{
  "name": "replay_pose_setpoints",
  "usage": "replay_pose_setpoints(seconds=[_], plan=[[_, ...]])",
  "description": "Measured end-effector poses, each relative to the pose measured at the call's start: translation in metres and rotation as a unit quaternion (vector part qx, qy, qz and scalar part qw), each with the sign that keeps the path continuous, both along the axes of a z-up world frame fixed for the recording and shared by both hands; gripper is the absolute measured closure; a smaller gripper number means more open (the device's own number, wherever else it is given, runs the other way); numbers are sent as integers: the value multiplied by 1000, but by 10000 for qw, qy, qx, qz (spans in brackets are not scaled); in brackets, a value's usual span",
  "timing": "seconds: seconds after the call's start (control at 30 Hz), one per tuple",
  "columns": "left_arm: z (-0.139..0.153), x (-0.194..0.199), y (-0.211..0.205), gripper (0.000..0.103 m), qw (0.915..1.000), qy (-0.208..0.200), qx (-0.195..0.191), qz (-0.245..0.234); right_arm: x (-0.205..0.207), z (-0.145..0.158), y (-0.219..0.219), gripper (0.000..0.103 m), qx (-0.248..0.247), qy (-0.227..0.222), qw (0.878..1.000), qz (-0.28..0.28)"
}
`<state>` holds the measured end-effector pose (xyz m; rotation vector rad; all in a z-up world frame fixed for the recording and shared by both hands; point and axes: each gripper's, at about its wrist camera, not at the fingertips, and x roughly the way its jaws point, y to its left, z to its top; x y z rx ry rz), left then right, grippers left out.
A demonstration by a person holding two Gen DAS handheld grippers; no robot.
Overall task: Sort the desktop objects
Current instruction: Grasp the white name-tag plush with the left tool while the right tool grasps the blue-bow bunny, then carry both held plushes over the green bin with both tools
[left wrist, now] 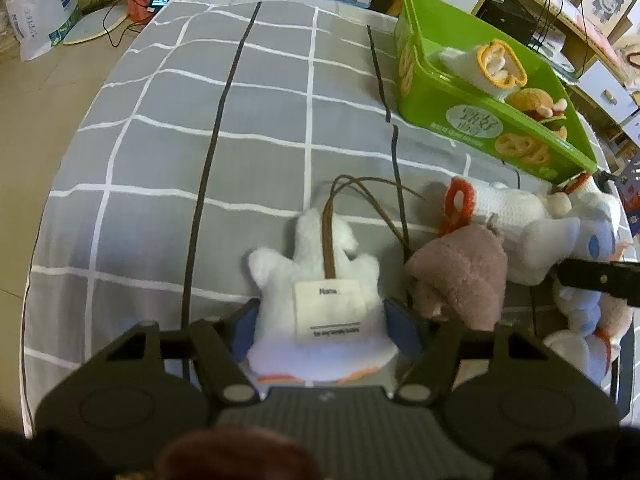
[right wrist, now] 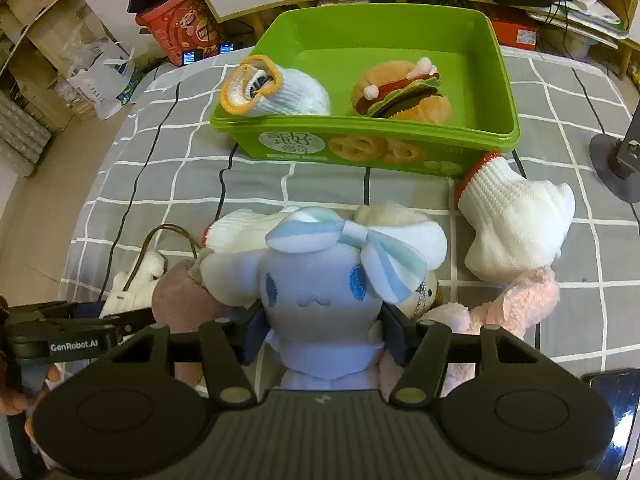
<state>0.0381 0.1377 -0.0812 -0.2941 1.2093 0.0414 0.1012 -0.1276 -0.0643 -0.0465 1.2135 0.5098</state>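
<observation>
Left gripper (left wrist: 320, 320) clamped on white plush (left wrist: 316, 280) w/ name tag, right gripper (right wrist: 322, 330) clamped on blue plush (right wrist: 316, 292), green bin (right wrist: 400, 148) far side.

The left gripper (left wrist: 320, 320) points steeply down, its two blue-padded fingers (left wrist: 246, 326) pressed against either side of a white toy (left wrist: 316, 276). The right gripper (right wrist: 320, 330) tilts down just as steeply, its fingers (right wrist: 254, 332) set against both sides of a blue toy (right wrist: 320, 304). In the right wrist view the left gripper's black body shows at the near left, with a hand (right wrist: 12, 398) just below it.
</observation>
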Motion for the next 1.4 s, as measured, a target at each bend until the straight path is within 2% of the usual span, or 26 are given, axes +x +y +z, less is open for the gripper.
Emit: replay_pose_setpoints(seconds=[0.77,1.17,1.4], plan=[[40,2,0,38,9980,-596,-156,118,4,23,-9,44,401,-118,9990,-127],[73,23,-18,38,9945,-1028,-212,-14,24,37,-27,44,623,-292,9956,-644],[84,41,-26,38,9913,-1240,-436,36,39,49,-40,44,780,-443,9915,-947]])
